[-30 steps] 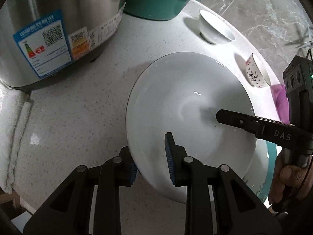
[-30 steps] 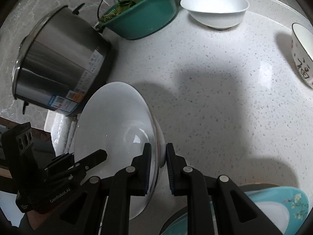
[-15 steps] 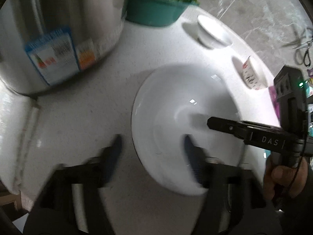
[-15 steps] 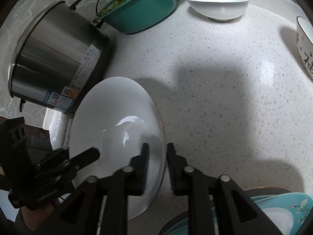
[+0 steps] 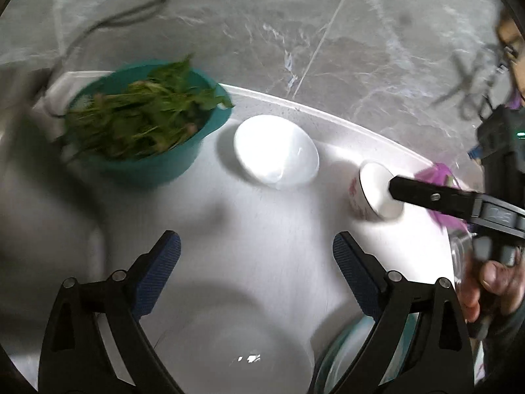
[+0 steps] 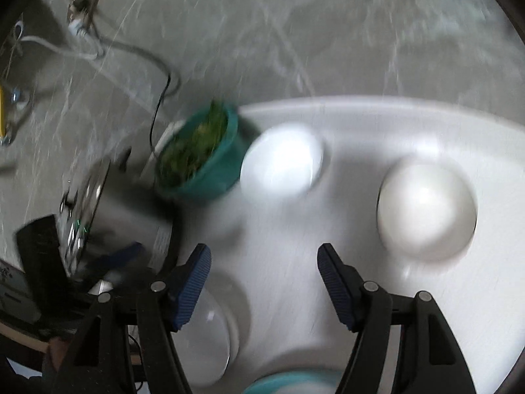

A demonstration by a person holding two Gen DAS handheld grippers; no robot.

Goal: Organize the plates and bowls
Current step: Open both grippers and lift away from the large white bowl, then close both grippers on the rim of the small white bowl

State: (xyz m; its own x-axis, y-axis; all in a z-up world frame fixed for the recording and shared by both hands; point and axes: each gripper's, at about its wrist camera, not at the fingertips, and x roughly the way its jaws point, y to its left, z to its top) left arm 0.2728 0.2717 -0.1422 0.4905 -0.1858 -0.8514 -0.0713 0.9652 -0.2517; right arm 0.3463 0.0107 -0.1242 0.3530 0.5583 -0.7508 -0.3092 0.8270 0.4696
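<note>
Blue-padded jaws of the left gripper (image 5: 256, 259) are seen spread wide, having just been opening, with nothing between them. Below them, at the bottom edge, the large white plate (image 5: 236, 358) lies flat on the pale speckled counter (image 5: 262, 216). The right gripper (image 6: 262, 272) is likewise parted and empty, its jaws also just opened. Farther out, a small white bowl (image 5: 277, 151) is set beside a teal basin (image 5: 147, 164) of leafy greens. A patterned bowl (image 5: 374, 193) stands near the counter's right edge. A teal plate (image 6: 288, 384) is glimpsed at the bottom.
</note>
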